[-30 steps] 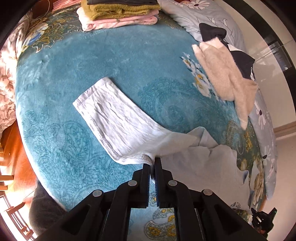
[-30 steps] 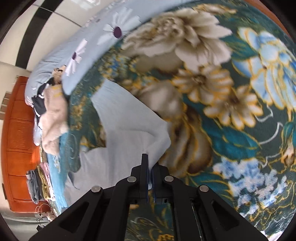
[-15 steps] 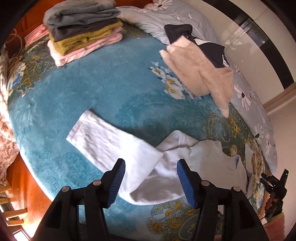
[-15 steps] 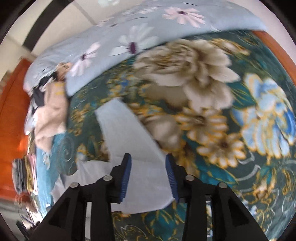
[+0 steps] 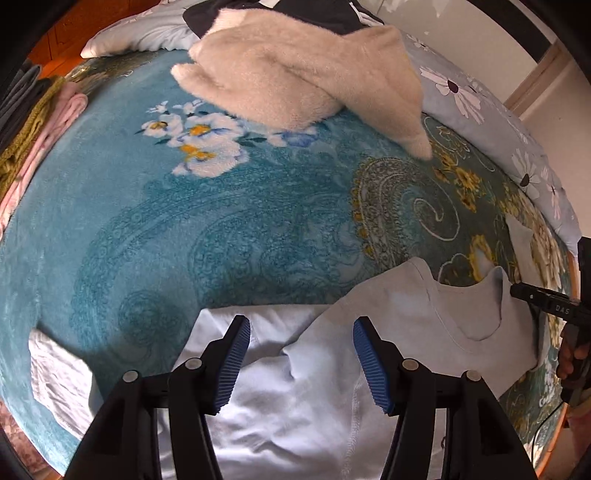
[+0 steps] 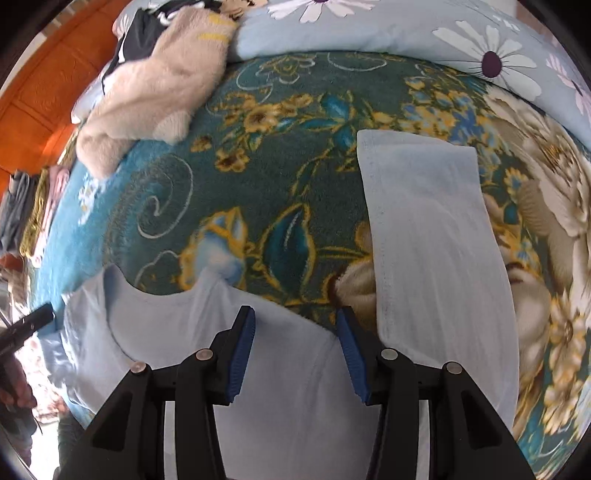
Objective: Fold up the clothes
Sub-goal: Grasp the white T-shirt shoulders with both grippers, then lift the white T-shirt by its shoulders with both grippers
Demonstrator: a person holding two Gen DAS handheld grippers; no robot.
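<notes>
A pale blue-white long-sleeved shirt [image 5: 303, 398] lies spread on the teal floral blanket [image 5: 221, 221]. In the left wrist view my left gripper [image 5: 301, 363] is open and empty over the shirt's body, with one sleeve [image 5: 55, 373] lying out to the left. In the right wrist view my right gripper [image 6: 295, 350] is open and empty over the shirt [image 6: 280, 387] near the neckline [image 6: 162, 295]. The other sleeve [image 6: 436, 251] stretches away to the right of it. The right gripper also shows at the left wrist view's right edge [image 5: 546, 299].
A fluffy cream garment [image 5: 303, 70] lies on dark clothes at the bed's far side, also in the right wrist view [image 6: 147, 92]. A stack of folded clothes [image 5: 33, 122] sits far left. A daisy-print duvet [image 6: 443, 33] runs along the far edge.
Both grippers let go of the shirt and opened. Both then moved forward and lower over it, toward its upper part.
</notes>
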